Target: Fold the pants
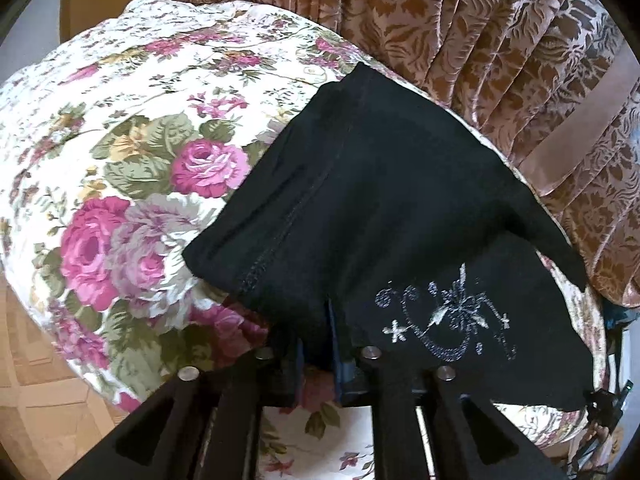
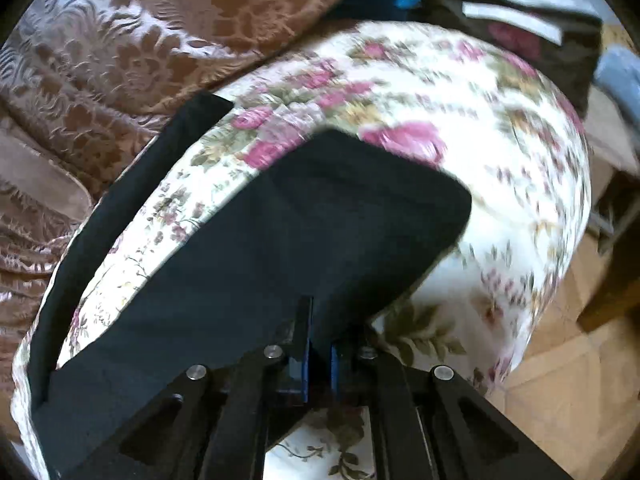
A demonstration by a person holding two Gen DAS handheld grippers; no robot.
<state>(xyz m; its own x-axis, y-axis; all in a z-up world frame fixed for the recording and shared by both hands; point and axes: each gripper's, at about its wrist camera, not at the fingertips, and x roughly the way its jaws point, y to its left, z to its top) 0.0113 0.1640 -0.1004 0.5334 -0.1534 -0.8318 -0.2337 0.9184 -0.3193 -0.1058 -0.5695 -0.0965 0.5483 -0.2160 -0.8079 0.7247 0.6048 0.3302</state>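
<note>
on the floral-quilted cushion [image 1: 132, 184], the black pants [image 1: 380, 200] lie spread directly ahead of both tongs, one end with a silver embroidered motif [image 1: 448, 316]. left gripper [image 1: 316, 344] stands narrow with the pants' near edge between its jaws; right gripper [image 2: 320, 350] is closed tight on the near edge of a black panel. judged from both views, the cloth's long axis runs away from the tongs, so a fold would carry the held edges forward; the two hands look equally near.

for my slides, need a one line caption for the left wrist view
Left gripper at the edge of black pants with silver embroidery, lying on a floral bedspread.
</note>
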